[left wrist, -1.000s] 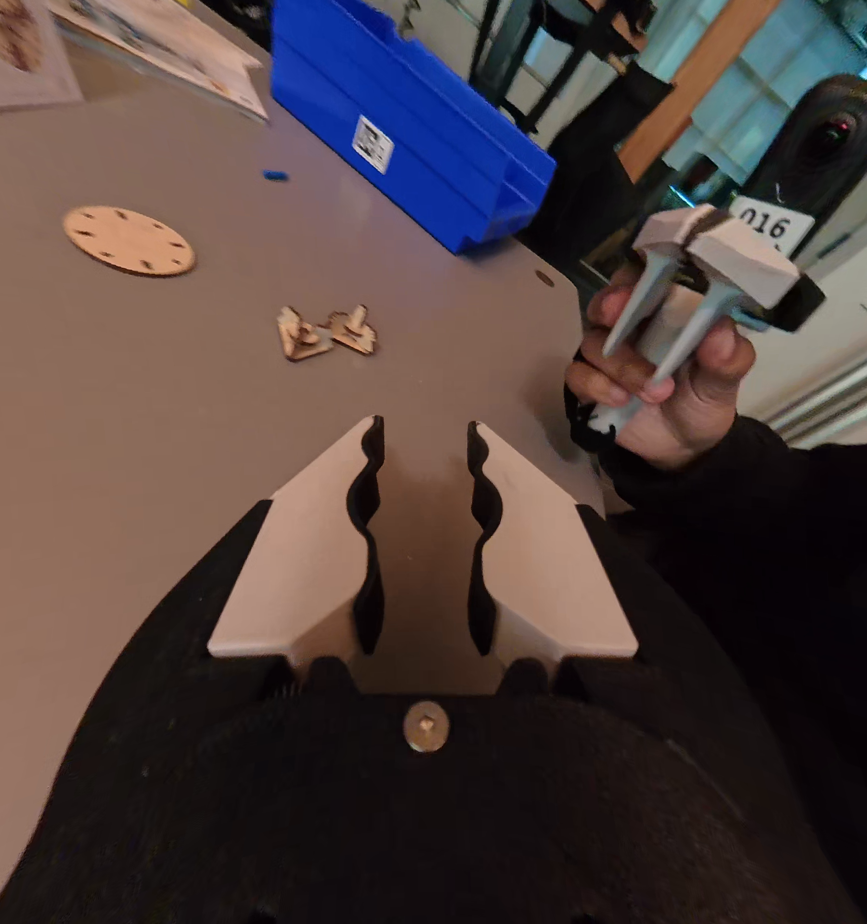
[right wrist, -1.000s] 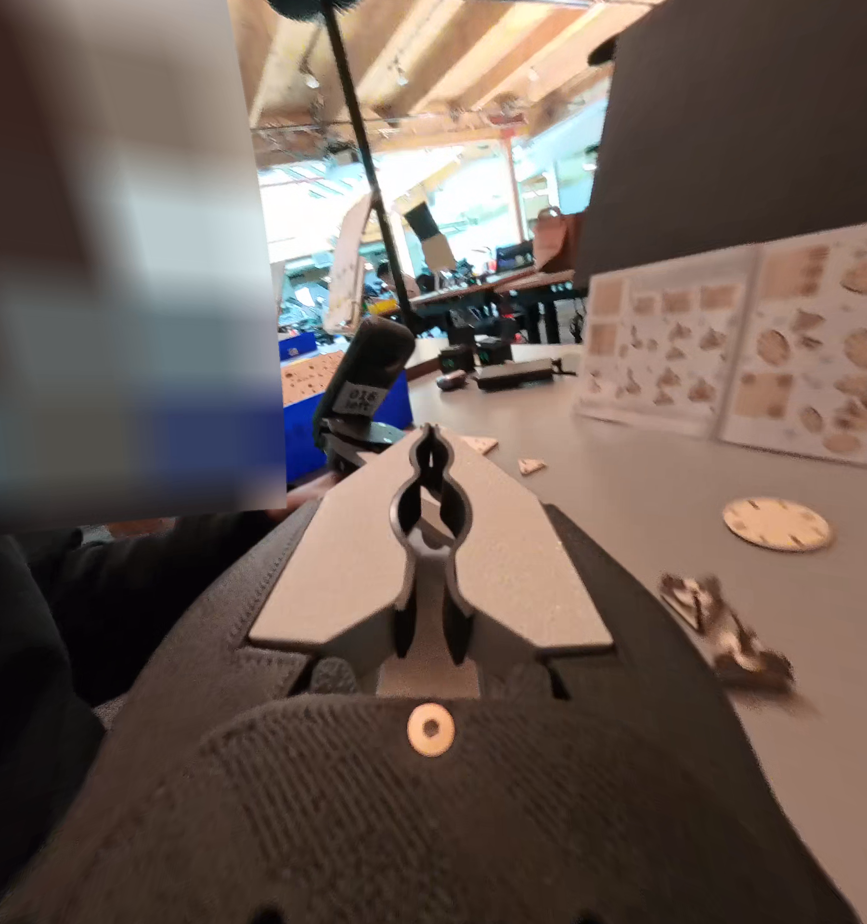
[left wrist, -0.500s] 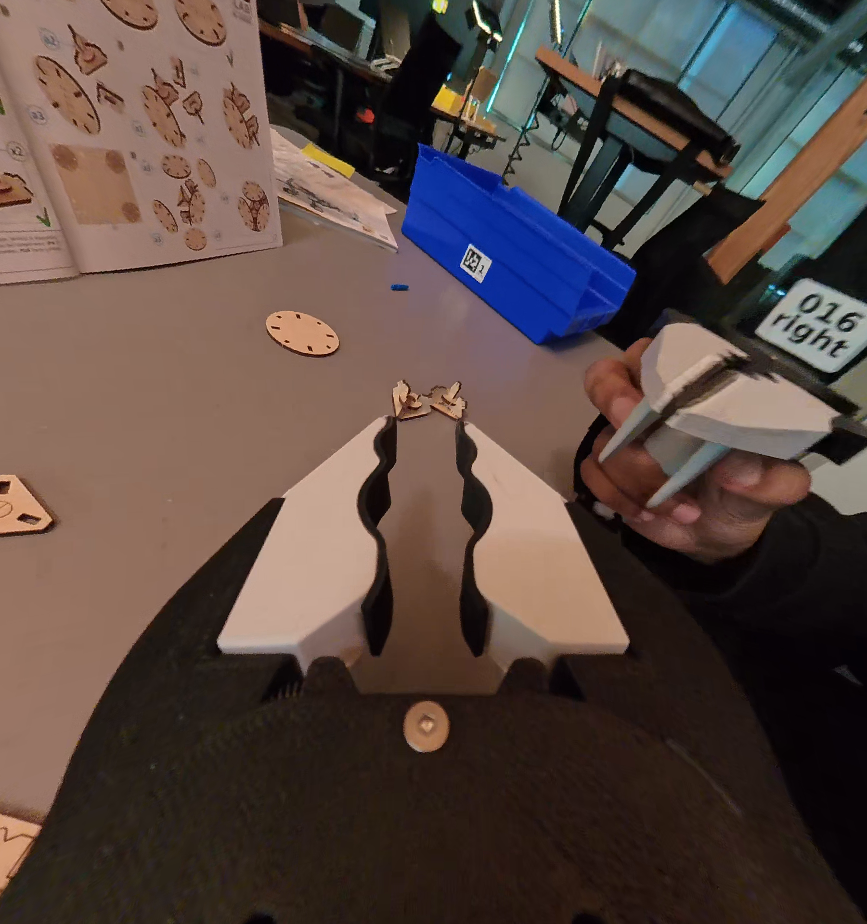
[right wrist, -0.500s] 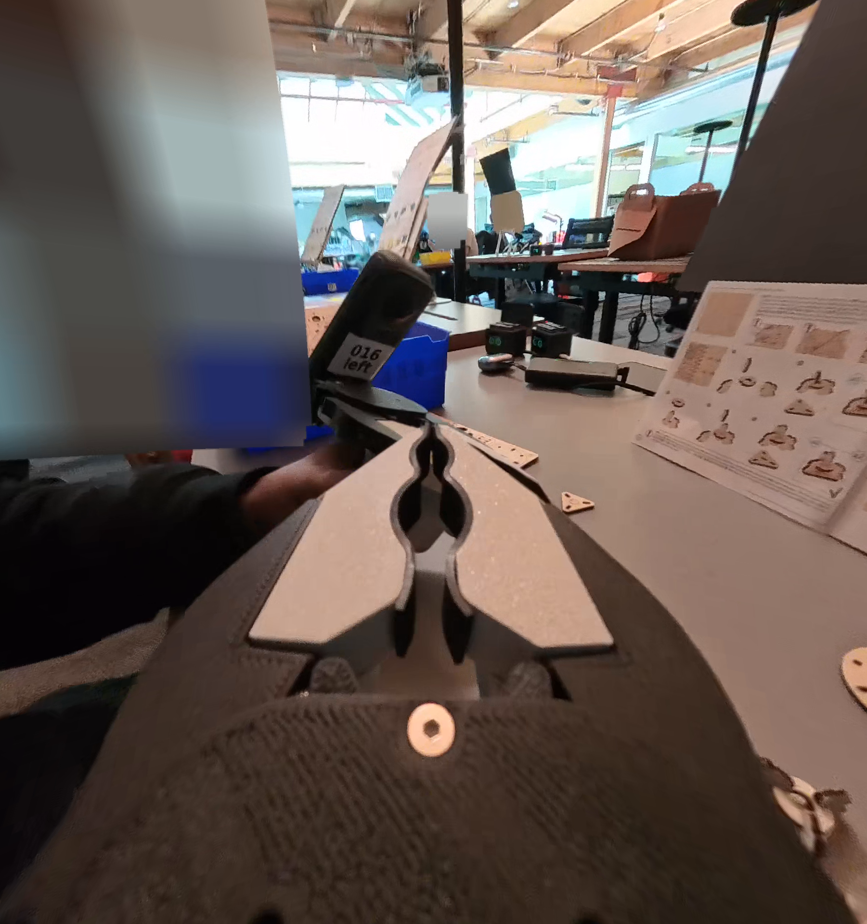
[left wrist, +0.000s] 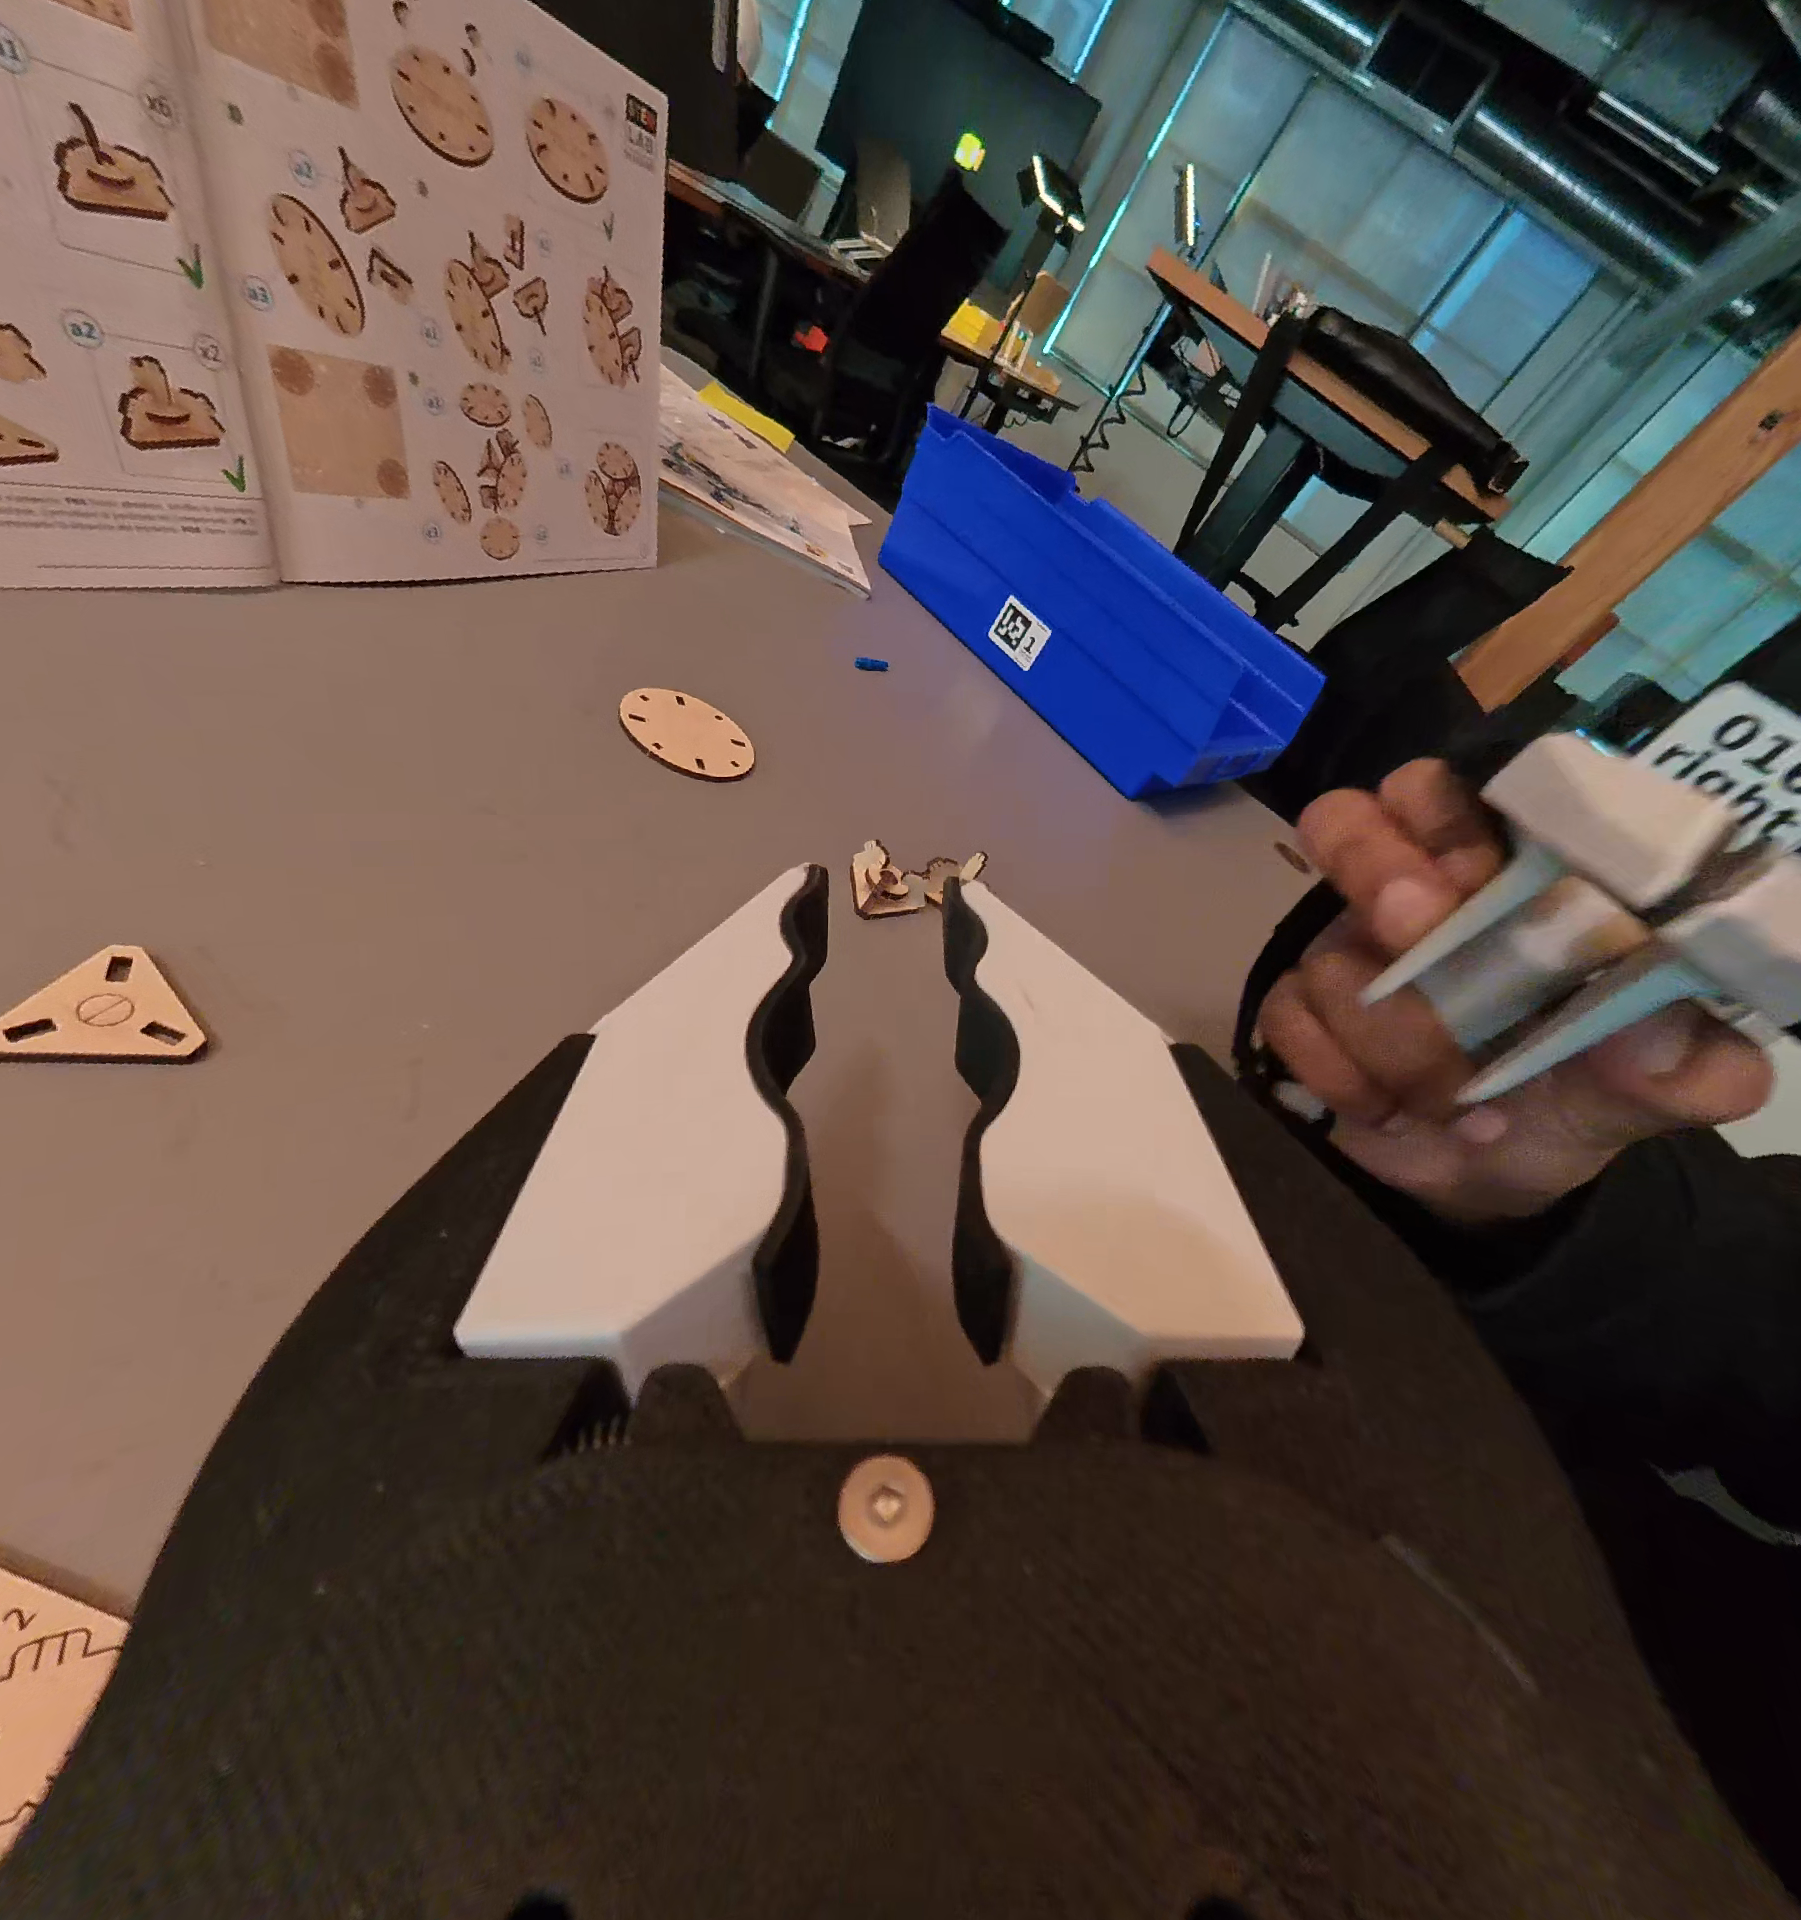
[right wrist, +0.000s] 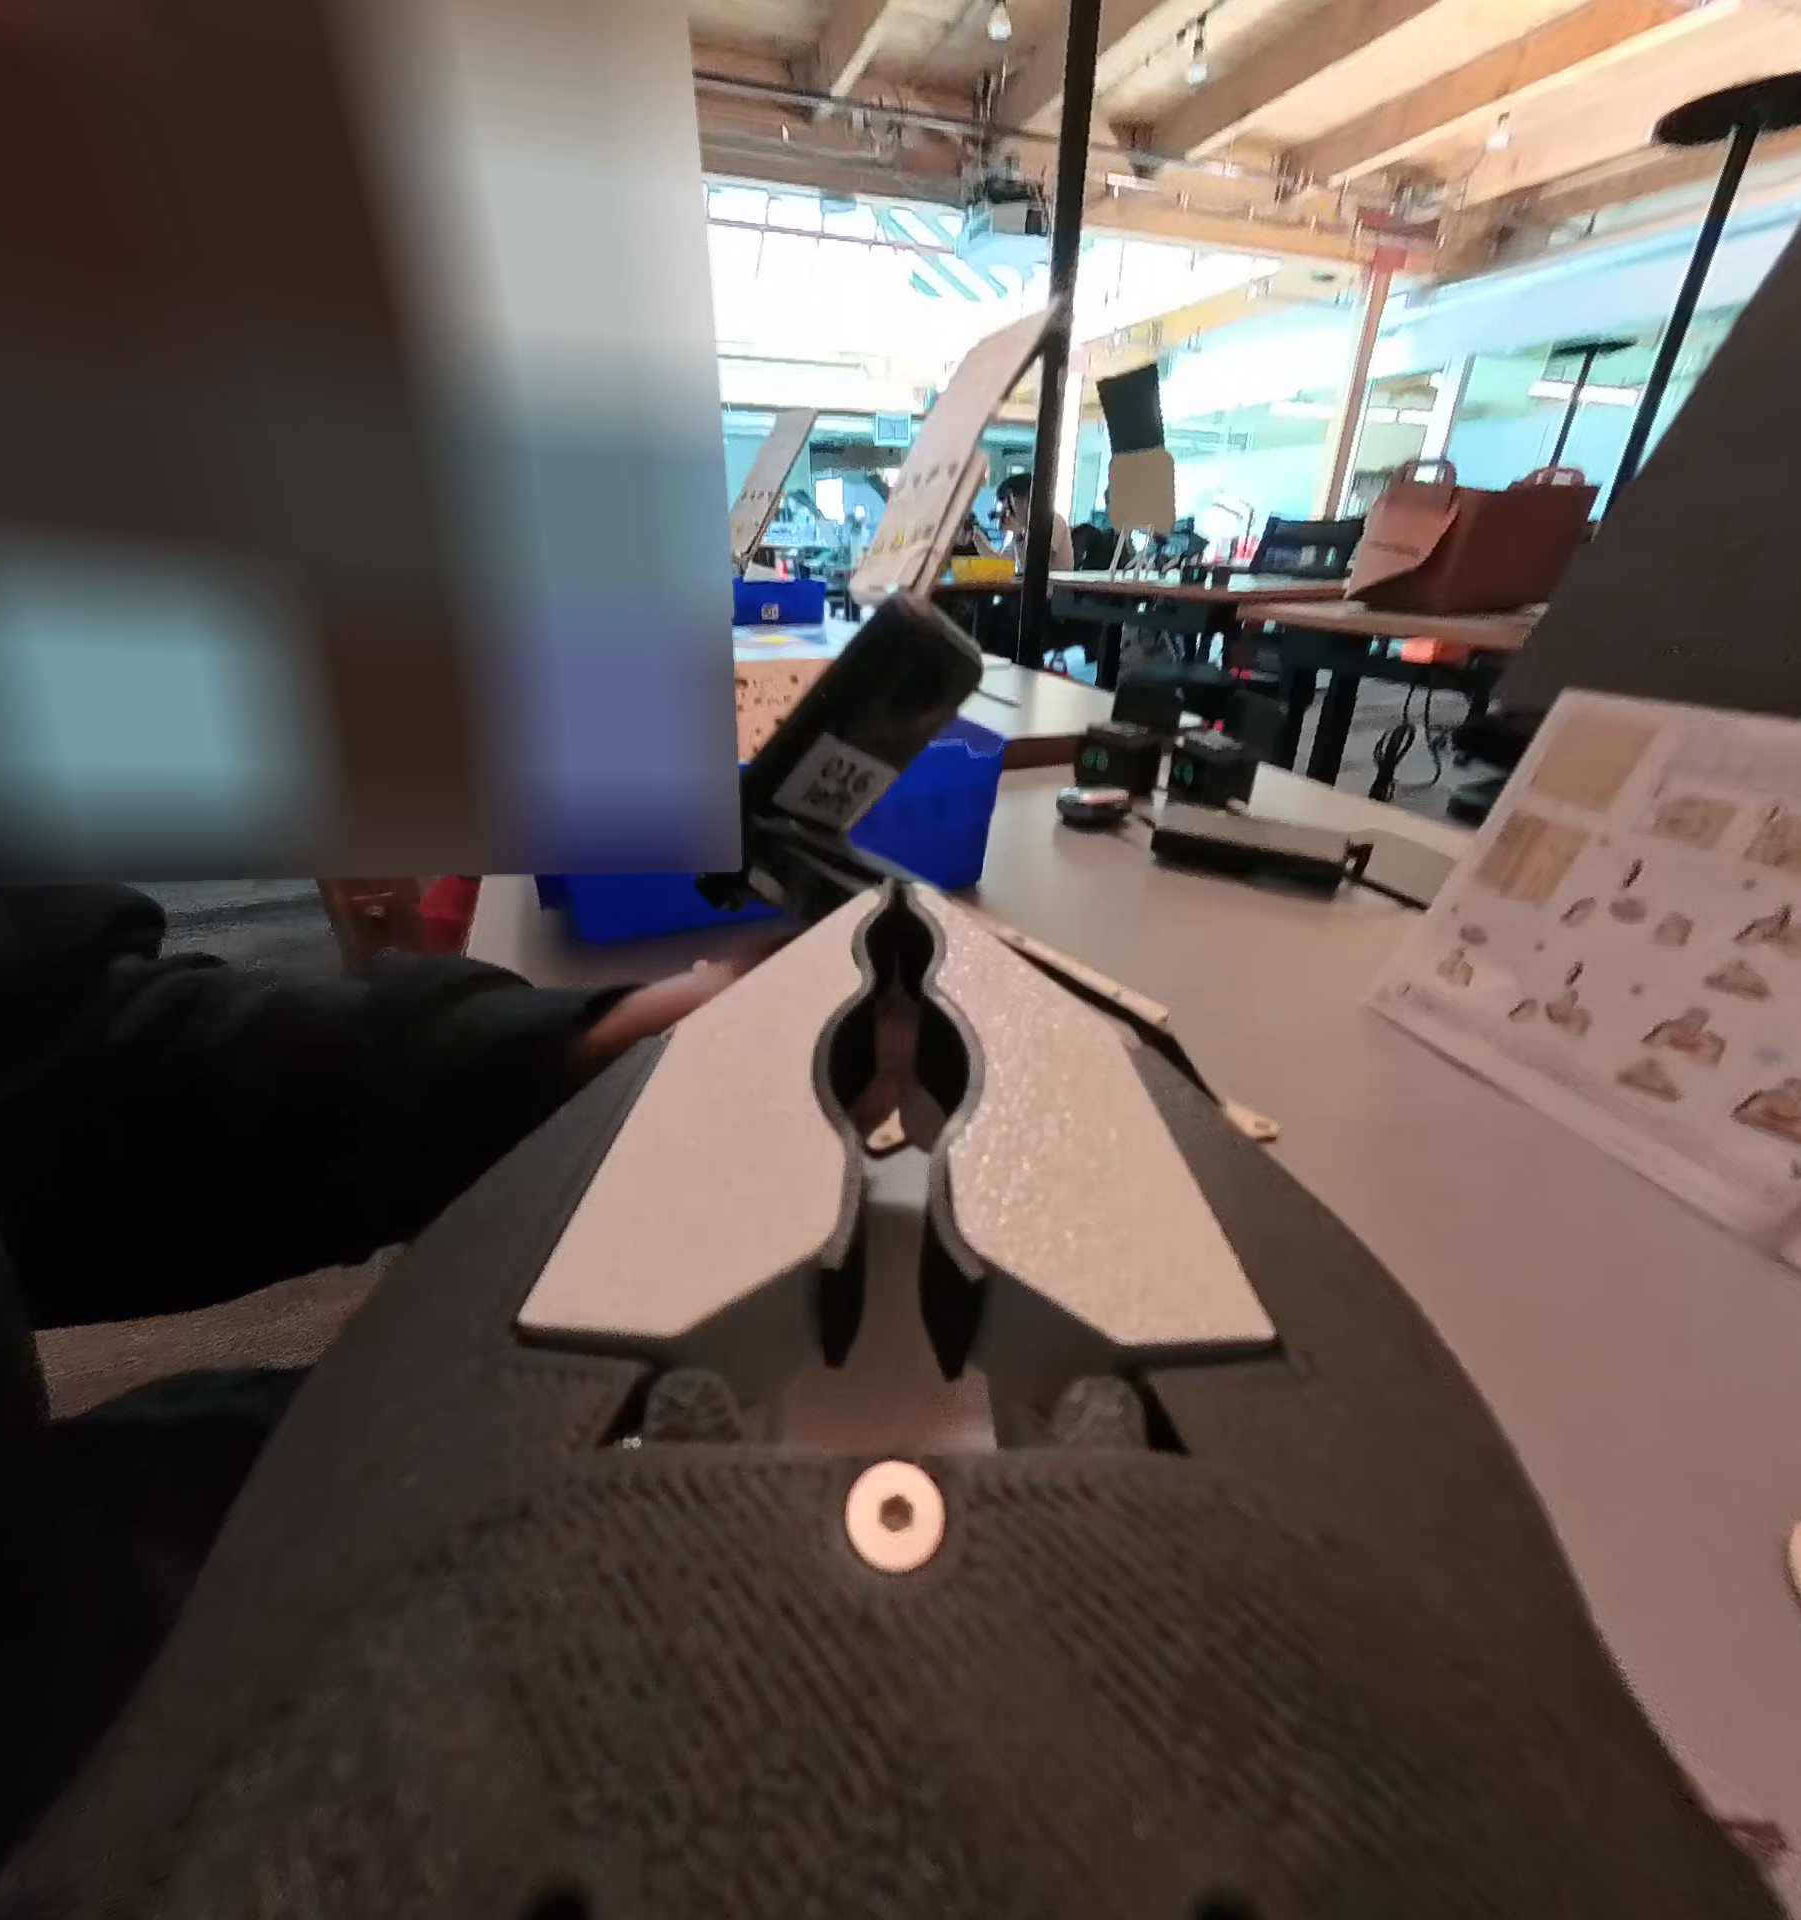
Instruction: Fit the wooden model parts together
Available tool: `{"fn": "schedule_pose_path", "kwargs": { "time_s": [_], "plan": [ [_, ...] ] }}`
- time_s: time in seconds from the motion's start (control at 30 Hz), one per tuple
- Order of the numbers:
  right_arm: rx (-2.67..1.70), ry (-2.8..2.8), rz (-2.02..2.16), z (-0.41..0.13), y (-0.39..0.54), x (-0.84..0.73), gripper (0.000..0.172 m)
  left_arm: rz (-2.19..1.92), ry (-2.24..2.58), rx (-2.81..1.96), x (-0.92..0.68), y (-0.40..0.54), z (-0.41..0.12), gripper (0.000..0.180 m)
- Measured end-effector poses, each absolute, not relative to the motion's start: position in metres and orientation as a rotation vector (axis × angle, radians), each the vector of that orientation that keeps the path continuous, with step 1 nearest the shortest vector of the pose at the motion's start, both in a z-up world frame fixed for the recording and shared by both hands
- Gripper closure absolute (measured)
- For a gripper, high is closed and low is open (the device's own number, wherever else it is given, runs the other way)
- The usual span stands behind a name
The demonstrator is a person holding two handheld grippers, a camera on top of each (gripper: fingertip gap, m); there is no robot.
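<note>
My left gripper point(left wrist: 883, 914) is open and empty, low over the grey table point(left wrist: 356, 831). Two small wooden pieces point(left wrist: 875, 894) lie on the table just beyond its fingertips, not between the pads. My right gripper point(right wrist: 894, 896) is shut, its fingertips touching, and it is held up off the table at the table's edge. It also shows in the left wrist view point(left wrist: 1654, 935), blurred, in a person's hand point(left wrist: 1447, 1039), to the right of my left gripper. The left gripper's black body point(right wrist: 854, 748) shows just beyond the right gripper's tips.
A round wooden disc point(left wrist: 686, 732) and a triangular wooden plate point(left wrist: 96, 1013) lie on the table. An open instruction booklet point(left wrist: 304, 291) stands at the back, a blue bin point(left wrist: 1104, 623) at the right. A wooden sheet point(left wrist: 2, 1714) lies at the near left corner. Spacing between my two grippers at the tips: around 10 cm.
My left gripper's jaws narrowed a little, then held. It drew back and tipped up, so the booklet came into view. The right gripper stayed shut and shifted right.
</note>
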State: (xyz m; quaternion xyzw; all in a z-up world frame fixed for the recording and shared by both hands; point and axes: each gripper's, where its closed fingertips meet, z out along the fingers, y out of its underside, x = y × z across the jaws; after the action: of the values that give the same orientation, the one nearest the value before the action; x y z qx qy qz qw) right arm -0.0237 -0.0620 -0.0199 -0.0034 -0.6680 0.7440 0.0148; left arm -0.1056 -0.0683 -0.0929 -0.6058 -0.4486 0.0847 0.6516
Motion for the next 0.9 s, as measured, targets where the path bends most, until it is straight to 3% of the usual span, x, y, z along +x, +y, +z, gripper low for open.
{"fn": "schedule_pose_path", "kwargs": {
  "time_s": [0.07,0.2,0.5,0.9],
  "plan": [
    [0.022,-2.057,2.319,-0.016,-0.062,-0.018,0.172,0.199,-1.018,-1.388,-0.106,-0.067,-0.094,0.16],
    [-0.027,-2.229,2.252,-0.057,-0.074,-0.018,0.172,0.224,-1.016,-1.409,-0.106,-0.066,-0.095,0.16],
    [-0.051,-2.109,2.314,-0.024,-0.058,-0.022,0.172,0.215,-1.021,-1.405,-0.106,-0.067,-0.096,0.16],
    [-0.108,-2.069,2.392,-0.026,-0.045,-0.022,0.172,0.208,-1.026,-1.407,-0.106,-0.067,-0.097,0.159]
  ]
}}
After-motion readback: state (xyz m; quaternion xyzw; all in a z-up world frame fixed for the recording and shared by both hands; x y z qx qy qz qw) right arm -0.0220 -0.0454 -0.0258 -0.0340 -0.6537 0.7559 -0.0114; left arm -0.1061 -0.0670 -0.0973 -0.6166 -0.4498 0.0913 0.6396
